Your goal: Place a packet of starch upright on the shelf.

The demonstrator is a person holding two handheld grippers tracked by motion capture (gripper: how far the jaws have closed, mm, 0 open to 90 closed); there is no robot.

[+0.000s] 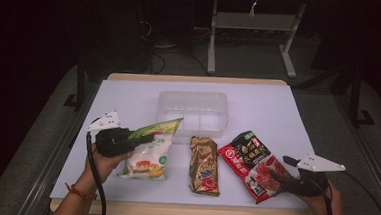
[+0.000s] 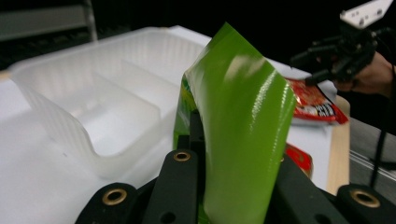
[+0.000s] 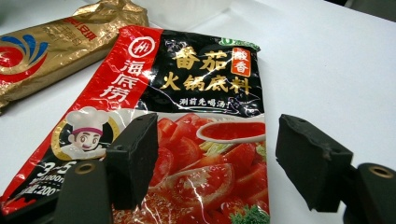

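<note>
The left gripper [image 2: 229,186] is clamped on the glossy green packet [image 2: 238,126], lifting its top edge beside the ribbed translucent tray [image 2: 70,93]. The right gripper [image 3: 215,158] hovers with its jaws apart over the red-and-black foil pouch [image 3: 205,93] printed with Chinese characters and a cartoon chef, next to a crinkled gold packet [image 1: 204,164] on the white surface [image 1: 278,113].

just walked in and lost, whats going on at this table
A person works two hand-held grippers. The left gripper is shut on the green snack bag, one end raised off the table, near the clear tray. The right gripper hovers open over the red soup-base packet. A gold packet lies between.
</note>
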